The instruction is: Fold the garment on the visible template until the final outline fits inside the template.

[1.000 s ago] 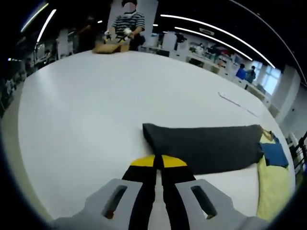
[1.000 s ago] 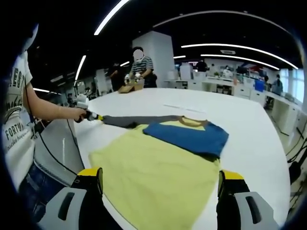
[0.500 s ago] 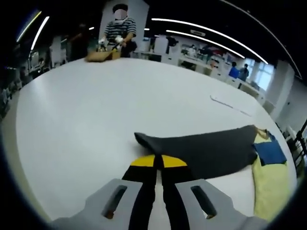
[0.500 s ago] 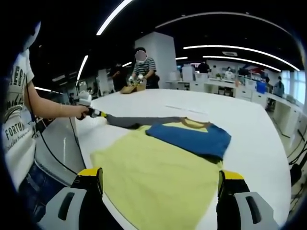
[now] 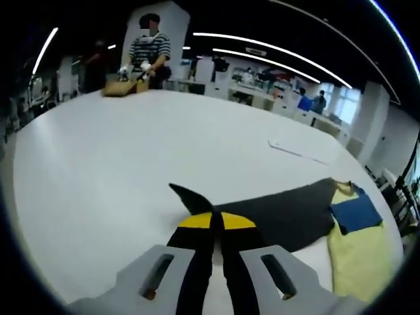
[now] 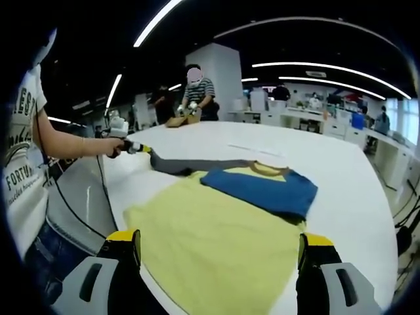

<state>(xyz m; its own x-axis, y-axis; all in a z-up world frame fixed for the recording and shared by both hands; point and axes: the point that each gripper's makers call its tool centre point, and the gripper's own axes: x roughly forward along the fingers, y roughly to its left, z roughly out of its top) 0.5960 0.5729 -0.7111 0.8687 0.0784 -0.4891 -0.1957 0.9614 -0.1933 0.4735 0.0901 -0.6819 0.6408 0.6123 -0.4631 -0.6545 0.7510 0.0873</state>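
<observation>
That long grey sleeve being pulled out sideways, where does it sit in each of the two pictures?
Left gripper view: the grey sleeve lies just above the shut left gripper, which pinches its end, running right toward the yellow shirt.
Right gripper view: the sleeve runs across left of centre, from the left gripper to the shirt.
Shared landmark: the blue sleeve.

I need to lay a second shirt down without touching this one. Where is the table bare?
Bare: the white table beyond the grey sleeve, toward the far person, and right of the blue sleeve. Crowded: the near edge, under the yellow shirt body.
</observation>
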